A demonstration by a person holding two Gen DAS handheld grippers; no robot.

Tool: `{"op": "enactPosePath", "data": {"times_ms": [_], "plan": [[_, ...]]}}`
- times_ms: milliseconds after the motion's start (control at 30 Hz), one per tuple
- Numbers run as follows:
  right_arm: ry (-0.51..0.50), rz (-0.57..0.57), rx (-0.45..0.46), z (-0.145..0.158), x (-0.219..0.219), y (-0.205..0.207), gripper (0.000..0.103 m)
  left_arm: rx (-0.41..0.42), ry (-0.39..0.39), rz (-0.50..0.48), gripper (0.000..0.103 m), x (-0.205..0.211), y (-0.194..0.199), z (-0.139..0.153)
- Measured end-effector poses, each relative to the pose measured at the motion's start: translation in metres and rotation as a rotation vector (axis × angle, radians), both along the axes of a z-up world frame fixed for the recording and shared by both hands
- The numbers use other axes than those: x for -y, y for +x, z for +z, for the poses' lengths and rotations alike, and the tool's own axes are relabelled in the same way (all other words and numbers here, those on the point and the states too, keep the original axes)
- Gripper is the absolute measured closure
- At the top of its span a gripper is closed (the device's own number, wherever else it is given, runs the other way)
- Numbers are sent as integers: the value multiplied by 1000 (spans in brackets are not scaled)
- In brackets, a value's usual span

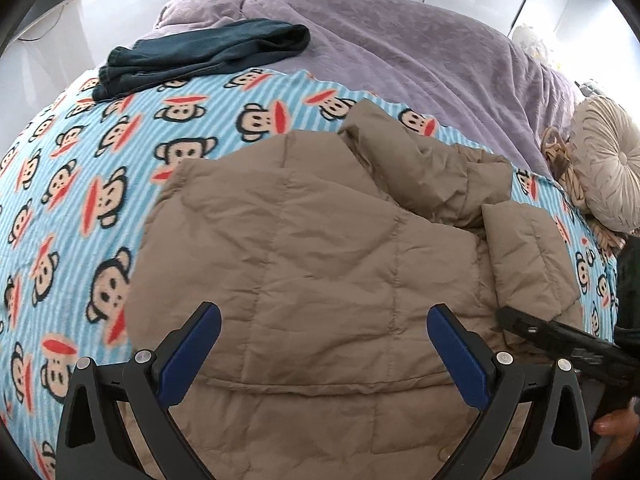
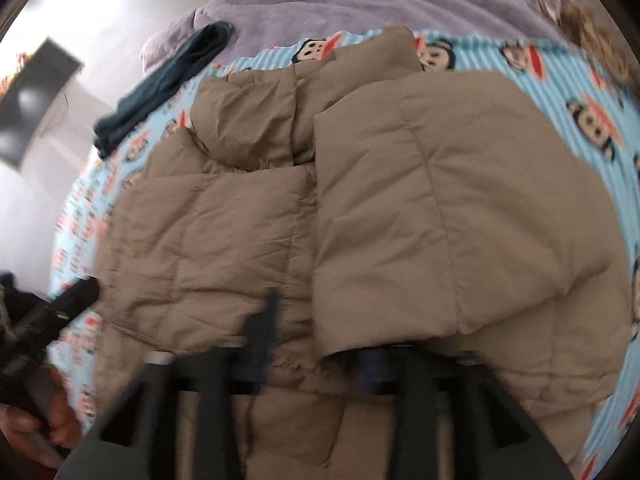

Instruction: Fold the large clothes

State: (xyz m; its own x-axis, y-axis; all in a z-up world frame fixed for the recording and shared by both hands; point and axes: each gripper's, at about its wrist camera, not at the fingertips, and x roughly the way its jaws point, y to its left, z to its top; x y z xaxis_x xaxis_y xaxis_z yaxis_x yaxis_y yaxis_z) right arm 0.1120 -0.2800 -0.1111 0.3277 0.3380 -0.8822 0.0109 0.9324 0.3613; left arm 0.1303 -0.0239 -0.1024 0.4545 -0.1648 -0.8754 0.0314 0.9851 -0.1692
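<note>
The left gripper (image 1: 324, 330) is held wide over the jacket (image 1: 320, 260); the right gripper's (image 2: 320, 344) jaws are parted around its sleeve (image 2: 440, 220).

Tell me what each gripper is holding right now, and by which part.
Left gripper holds nothing; its jaws stand open over the tan puffer jacket. Right gripper: jaws apart, blurred, jacket's sleeve edge draped over one; a grip cannot be told.

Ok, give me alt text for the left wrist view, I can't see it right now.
A tan quilted jacket lies on a monkey-print blanket, with the open left gripper above its lower part, touching nothing. A dark folded garment lies further back beside a purple cover; the right gripper enters at the right edge.
</note>
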Motion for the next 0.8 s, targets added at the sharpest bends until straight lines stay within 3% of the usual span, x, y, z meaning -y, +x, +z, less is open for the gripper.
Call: {"op": "enactPosePath", "data": {"times_ms": [33,167,400,433,467,500,600,800], "plan": [[30,-19,3,4,6,-3,35,-2,-5,-3,0,1,1,-1],[89,-123,19,19,34,-16,34,-18,-37,-6,0,1,7,-7],[308,-447,4,11,104,-19,32,-36,-197,32,0,-16,15,-13],[334,-483,5,9,109,-17,40,-36,-218,38,0,-19,15,-13],[354,-506,8,9,112,-13,70,-34,-238,43,0,-22,14,-13],[356,-512,5,9,112,-8,83,-33,-259,46,0,-26,13,-12],[321,-439,35,20,93,7,90,-29,-343,50,0,-36,12,-11],[145,-64,133,52,-13,28,90,-31,-558,71,0,-61,13,-10]]}}
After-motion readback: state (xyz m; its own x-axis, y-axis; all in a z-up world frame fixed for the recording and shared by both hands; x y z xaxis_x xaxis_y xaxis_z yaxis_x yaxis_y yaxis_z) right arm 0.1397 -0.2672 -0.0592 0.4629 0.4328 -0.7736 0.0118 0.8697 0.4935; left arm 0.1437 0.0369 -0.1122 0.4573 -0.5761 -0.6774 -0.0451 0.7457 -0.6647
